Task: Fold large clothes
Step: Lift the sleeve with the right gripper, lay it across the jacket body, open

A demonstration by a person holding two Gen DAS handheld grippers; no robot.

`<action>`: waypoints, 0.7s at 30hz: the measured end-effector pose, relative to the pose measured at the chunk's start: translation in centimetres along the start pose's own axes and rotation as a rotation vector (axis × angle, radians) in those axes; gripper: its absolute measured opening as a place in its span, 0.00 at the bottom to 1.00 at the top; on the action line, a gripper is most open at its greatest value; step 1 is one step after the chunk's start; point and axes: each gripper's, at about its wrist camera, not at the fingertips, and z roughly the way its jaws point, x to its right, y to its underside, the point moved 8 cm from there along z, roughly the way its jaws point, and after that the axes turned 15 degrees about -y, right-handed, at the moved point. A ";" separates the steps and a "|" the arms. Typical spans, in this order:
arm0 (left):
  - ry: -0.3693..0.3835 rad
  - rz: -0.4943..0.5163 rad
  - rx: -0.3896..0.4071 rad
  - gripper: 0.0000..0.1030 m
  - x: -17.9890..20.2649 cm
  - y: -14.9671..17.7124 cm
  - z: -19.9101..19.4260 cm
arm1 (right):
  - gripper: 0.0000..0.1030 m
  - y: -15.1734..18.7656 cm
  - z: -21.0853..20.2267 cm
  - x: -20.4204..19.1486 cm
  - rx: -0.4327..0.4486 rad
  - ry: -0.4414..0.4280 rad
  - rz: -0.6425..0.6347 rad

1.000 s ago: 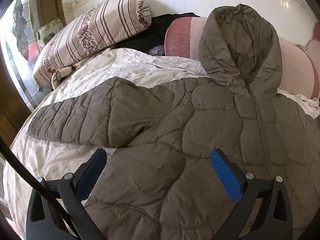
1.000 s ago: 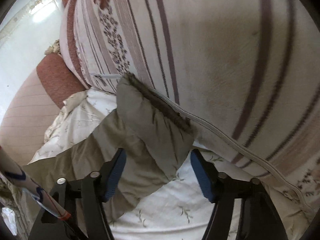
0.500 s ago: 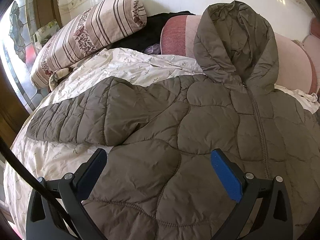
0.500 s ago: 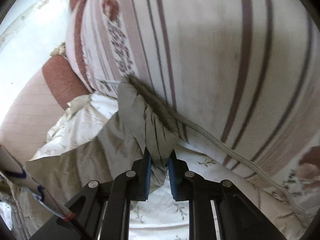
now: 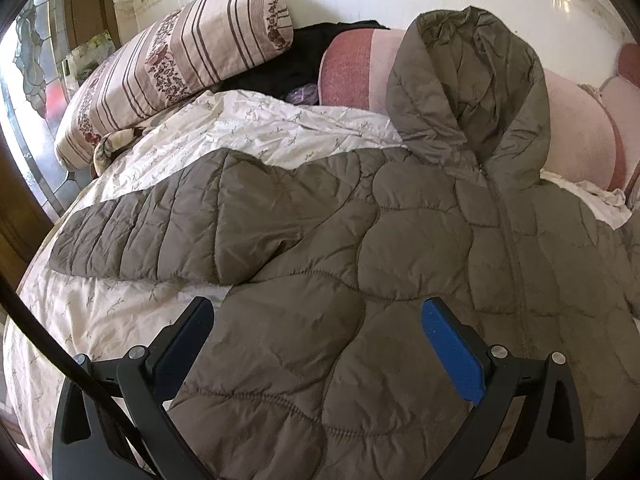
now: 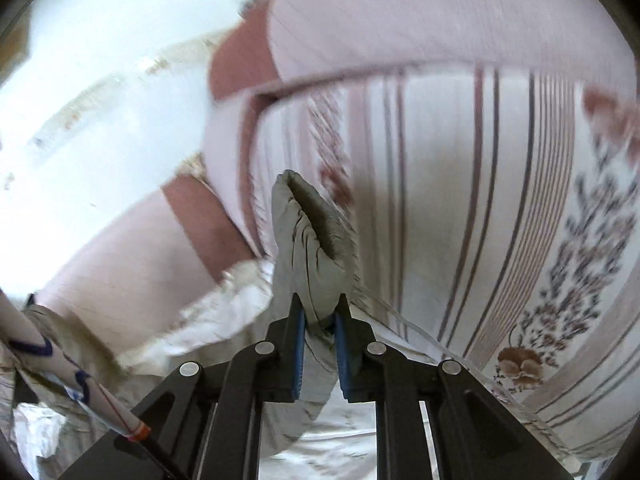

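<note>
Since a second ago my right gripper (image 6: 319, 312) has closed its jaws on the jacket's sleeve cuff (image 6: 308, 248) and lifted it at frame centre, off the floral sheet (image 6: 224, 320). Low in its own view, my left gripper (image 5: 320, 340) hangs open over the quilted hooded jacket (image 5: 400, 248), spread flat mid-frame; every fold remains.

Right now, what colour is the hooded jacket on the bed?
Olive-grey, quilted jacket; the left wrist view shows it best.
</note>
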 end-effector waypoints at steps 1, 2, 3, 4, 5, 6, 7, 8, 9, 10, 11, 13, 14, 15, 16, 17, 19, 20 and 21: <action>-0.010 0.009 -0.013 1.00 0.0 0.3 0.3 | 0.14 -0.6 -1.2 -1.5 0.013 -0.021 -0.010; -0.019 0.018 -0.030 1.00 0.0 0.6 0.6 | 0.14 -1.0 -2.1 -2.5 0.022 -0.038 -0.017; -0.020 0.030 -0.056 1.00 0.2 1.2 1.2 | 0.14 -1.3 -2.9 -3.7 0.030 -0.055 -0.024; -0.017 0.037 -0.076 1.00 0.3 1.6 1.6 | 0.14 -1.7 -4.0 -5.5 0.042 -0.080 -0.039; -0.018 0.046 -0.095 1.00 0.4 2.0 2.0 | 0.14 -1.9 -4.9 -6.7 0.048 -0.099 -0.049; -0.028 0.066 -0.129 1.00 0.5 2.6 2.8 | 0.14 -2.1 -5.6 -8.1 0.054 -0.118 -0.061; -0.031 0.075 -0.150 1.00 0.6 2.9 3.3 | 0.14 -2.2 -6.6 -10.0 0.058 -0.145 -0.080; -0.024 0.076 -0.176 1.00 0.6 3.3 4.0 | 0.13 -2.1 -7.3 -11.5 0.059 -0.164 -0.096; -0.015 0.070 -0.194 1.00 0.6 3.5 4.5 | 0.13 -2.0 -8.1 -13.3 0.058 -0.191 -0.113; -0.011 0.065 -0.198 1.00 0.5 3.4 4.8 | 0.13 -1.9 -8.1 -14.8 0.057 -0.210 -0.121; -0.009 0.061 -0.197 1.00 0.5 3.3 4.8 | 0.13 -1.7 -8.6 -16.8 0.053 -0.241 -0.133; 0.008 0.038 -0.165 1.00 0.2 2.3 4.6 | 0.13 -1.1 -9.0 -20.1 0.048 -0.283 -0.158; 0.012 0.024 -0.149 1.00 -0.1 1.8 4.5 | 0.13 -0.6 -9.0 -22.1 0.043 -0.310 -0.171; 0.012 0.003 -0.115 1.00 -0.5 0.9 4.4 | 0.13 -0.2 -9.3 -24.0 0.033 -0.342 -0.186; 0.007 -0.005 -0.098 1.00 -0.8 0.3 4.4 | 0.13 0.2 -8.9 -25.7 0.026 -0.363 -0.197; 0.001 -0.015 -0.090 1.00 -1.3 -0.2 4.7 | 0.13 0.7 -8.9 -27.0 0.021 -0.380 -0.205; 0.027 -0.043 -0.113 1.00 -2.2 -0.6 5.6 | 0.13 1.9 -8.8 -29.8 -0.005 -0.430 -0.223; 0.050 -0.053 -0.134 1.00 -2.4 -0.6 6.0 | 0.13 2.6 -8.7 -30.9 -0.019 -0.449 -0.229; 0.080 -0.063 -0.167 1.00 -2.6 -0.6 6.6 | 0.13 3.3 -8.5 -31.9 -0.032 -0.463 -0.236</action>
